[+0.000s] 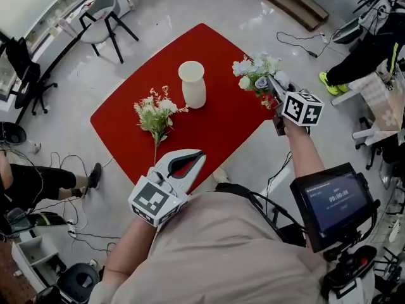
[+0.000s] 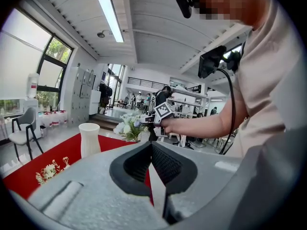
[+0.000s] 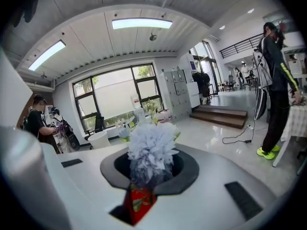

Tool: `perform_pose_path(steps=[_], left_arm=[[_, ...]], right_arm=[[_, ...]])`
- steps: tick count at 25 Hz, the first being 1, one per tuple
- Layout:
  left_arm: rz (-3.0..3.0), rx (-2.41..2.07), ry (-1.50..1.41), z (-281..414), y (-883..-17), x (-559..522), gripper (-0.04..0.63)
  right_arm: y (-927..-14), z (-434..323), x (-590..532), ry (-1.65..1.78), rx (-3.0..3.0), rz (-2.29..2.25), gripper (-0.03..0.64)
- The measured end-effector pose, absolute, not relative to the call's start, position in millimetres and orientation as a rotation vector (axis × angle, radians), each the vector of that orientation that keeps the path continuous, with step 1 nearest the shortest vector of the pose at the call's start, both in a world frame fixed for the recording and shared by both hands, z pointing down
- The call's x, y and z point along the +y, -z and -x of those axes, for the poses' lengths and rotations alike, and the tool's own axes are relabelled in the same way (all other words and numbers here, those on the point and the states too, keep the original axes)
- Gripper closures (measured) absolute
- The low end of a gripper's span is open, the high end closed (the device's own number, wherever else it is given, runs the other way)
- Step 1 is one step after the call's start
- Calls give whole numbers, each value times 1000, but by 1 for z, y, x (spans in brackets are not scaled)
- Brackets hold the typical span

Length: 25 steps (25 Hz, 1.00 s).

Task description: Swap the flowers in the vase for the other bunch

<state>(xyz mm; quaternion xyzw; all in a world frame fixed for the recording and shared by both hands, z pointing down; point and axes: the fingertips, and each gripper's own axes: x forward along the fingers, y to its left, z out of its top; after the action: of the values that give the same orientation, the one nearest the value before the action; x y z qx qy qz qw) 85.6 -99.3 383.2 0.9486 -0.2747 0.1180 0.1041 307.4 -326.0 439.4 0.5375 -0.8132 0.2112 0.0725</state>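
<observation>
One white bunch lies left on the red worktop. My left gripper is closed and empty (idle, near me). One empty vase stands mid-worktop. At the right, my right gripper pinches the second bunch by its stems. I'd lay it flat, clear of the vase.

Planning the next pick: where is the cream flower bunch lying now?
In the head view, the cream bunch lies on the red table, left of the white vase.
</observation>
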Motion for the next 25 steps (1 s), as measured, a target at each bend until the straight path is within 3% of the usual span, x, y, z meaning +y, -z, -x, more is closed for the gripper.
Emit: perform_pose_path(steps=[18,25], left_arm=[[-2614,-1141,-388,-71,-393,-145,589],[-2566,-1187,-387,-74,-399,-139,589]], right_arm=[[-542,-244,-437,-612,-2421,-1288,515],[-556,-231,-438,-482,-2408,-1191,406]])
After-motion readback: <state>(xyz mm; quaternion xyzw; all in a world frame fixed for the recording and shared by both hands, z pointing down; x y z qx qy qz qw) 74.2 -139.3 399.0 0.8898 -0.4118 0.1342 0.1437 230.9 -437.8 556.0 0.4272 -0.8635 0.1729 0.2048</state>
